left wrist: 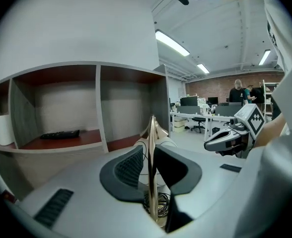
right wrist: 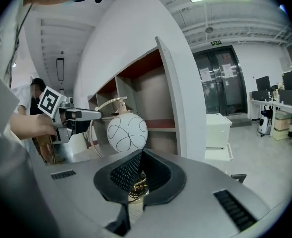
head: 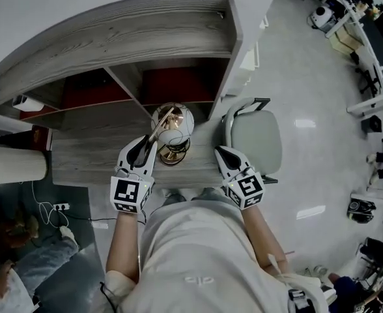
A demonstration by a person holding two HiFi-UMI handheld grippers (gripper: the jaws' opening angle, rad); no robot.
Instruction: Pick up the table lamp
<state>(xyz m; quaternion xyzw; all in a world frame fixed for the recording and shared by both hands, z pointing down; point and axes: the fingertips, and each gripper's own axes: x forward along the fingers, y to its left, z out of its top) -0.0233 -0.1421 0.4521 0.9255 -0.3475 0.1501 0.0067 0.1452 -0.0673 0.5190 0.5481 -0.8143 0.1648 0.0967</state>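
The table lamp has a white globe [head: 174, 124] with thin black lines, a gold arc [left wrist: 151, 152] and a gold base [head: 173, 154] with a coiled cord. It stands on the grey wooden desk [head: 87, 162]. My left gripper [head: 151, 139] is at the lamp's left, its jaws shut on the gold arc, which runs upright between the pads [left wrist: 131, 165]. The right gripper [head: 219, 150] is to the right of the lamp, apart from it and shut on nothing. In the right gripper view, the globe [right wrist: 127, 132] and base [right wrist: 138, 188] lie beyond its closed jaws [right wrist: 141, 152].
A grey shelf unit with red-lined cubbies [head: 178, 83] rises behind the desk; a flat black object [left wrist: 60, 134] lies in one cubby. A pale green chair [head: 256, 139] stands at the desk's right end. A white cylinder [head: 15, 165] sits far left, a person [head: 22, 266] below it.
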